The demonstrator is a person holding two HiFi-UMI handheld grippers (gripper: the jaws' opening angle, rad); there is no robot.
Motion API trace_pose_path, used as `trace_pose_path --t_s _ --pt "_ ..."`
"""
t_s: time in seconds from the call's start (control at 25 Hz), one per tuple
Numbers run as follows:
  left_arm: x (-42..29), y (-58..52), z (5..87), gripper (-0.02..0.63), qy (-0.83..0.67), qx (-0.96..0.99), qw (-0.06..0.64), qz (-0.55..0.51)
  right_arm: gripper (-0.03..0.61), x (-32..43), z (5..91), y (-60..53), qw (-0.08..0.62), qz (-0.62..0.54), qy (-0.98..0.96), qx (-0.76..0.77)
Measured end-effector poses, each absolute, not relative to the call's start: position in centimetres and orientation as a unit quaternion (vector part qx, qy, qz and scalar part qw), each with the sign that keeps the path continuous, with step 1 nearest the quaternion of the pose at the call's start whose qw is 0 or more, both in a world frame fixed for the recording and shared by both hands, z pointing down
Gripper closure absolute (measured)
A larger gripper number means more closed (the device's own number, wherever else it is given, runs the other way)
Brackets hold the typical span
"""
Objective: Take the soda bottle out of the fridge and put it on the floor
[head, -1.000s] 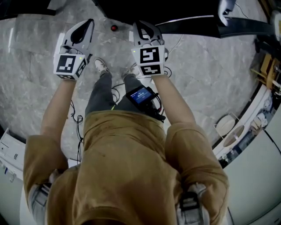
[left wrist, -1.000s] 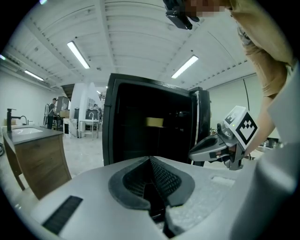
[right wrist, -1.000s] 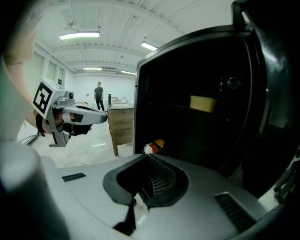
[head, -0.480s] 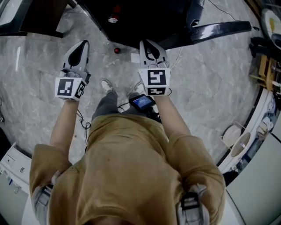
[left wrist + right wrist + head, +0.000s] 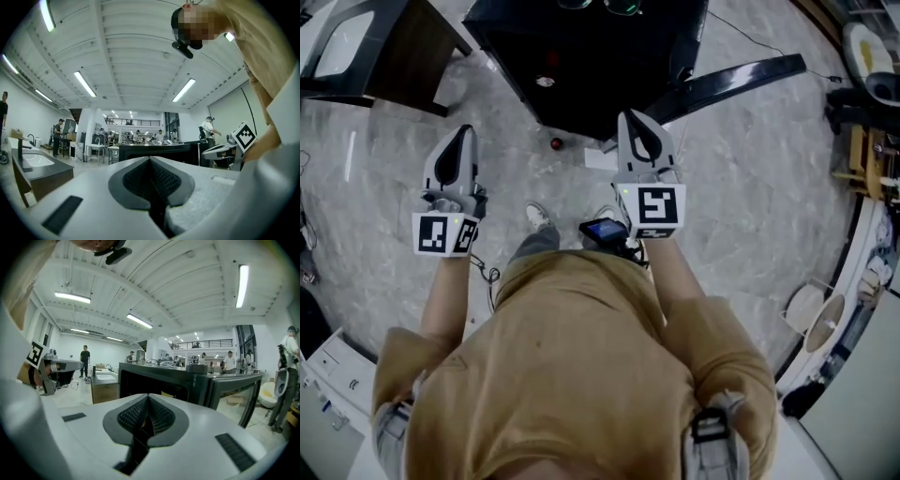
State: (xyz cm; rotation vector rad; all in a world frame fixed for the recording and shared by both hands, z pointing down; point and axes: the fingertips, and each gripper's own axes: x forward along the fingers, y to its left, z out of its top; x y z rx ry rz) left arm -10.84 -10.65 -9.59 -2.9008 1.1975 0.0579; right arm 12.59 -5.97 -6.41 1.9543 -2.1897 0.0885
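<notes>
A low black fridge point(image 5: 581, 56) stands ahead of me with its glass door point(image 5: 731, 80) swung open to the right. Inside it I make out a small pale and red object point(image 5: 546, 82); I cannot tell whether it is the soda bottle. A small red round thing point(image 5: 555, 143) lies on the floor just before the fridge. My left gripper point(image 5: 461, 133) is shut and empty, held over the floor left of the fridge. My right gripper point(image 5: 630, 118) is shut and empty, its tip at the fridge's front edge. In the right gripper view the fridge opening point(image 5: 159, 385) is dark behind the gripper point(image 5: 148, 397).
Grey marble floor point(image 5: 750, 187) lies all around. A dark wooden counter with a sink point(image 5: 384, 47) stands at the back left. White furniture point(image 5: 328, 366) is at the lower left, shelves and round items point(image 5: 825, 319) at the right. Cables trail by my feet point(image 5: 539, 217).
The fridge has come further into view and both grippers sit lower in the picture. The jaws stay shut.
</notes>
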Motion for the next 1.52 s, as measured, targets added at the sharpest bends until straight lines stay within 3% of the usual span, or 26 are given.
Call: trace_pose_path --t_s 0.64,1.52 --pt "-15.9 -8.0 -17.1 0.614 0.423 -0.904 0.031 0.051 0.578 18.2 -17.2 0.0 0.031 -0.031 -0.688 0.724" --pt "-13.8 -7.0 -20.0 0.613 0.401 -0.913 0.042 0.061 0.578 21.3 -23.6 3.9 0.009 -0.068 -0.653 0.755"
